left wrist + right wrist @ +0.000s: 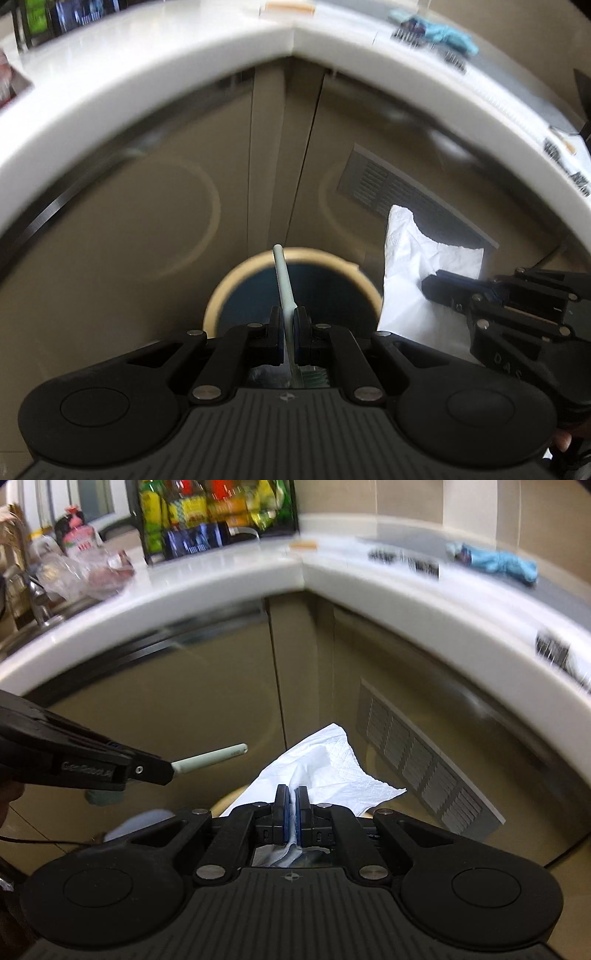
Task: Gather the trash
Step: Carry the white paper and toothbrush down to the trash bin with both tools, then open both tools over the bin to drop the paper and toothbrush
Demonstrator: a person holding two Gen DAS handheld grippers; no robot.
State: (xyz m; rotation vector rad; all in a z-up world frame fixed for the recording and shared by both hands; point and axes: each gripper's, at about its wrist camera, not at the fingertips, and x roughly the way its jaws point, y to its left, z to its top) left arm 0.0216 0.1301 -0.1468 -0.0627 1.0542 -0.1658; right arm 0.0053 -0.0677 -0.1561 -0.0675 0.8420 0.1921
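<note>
Fingers [274, 332] of the left gripper [289, 334] are clamped on one pale green stick [283, 284], probably a toothbrush handle; it juts forward out of the pads. Left wrist view: one round bin [295, 291] with a tan rim and dark inside sits directly below the stick's tip. One white napkin [410, 266] hangs at right, pinched by the right gripper [428, 290], which comes in from the right edge. Behind: beige cabinet doors, one vent grille [402, 195], one white counter [147, 77] wrapping a corner, one blue cloth [443, 31] on top.

Right wrist view: right gripper [291, 808] closed on the same single napkin [332, 764], a fold squeezed between the blue pads, the rest fanning out ahead. Left gripper [162, 771] enters from the left, stick [210, 757] poking out of its tip. Bin mostly hidden under the napkin; only a sliver of tan rim [229, 801] shows. Counter [221, 579] carries one rack of bottles [214, 506], one blue cloth [495, 563], one clear plastic bag [74, 572] near one tap [35, 598] at left. Frames are motion-blurred.
</note>
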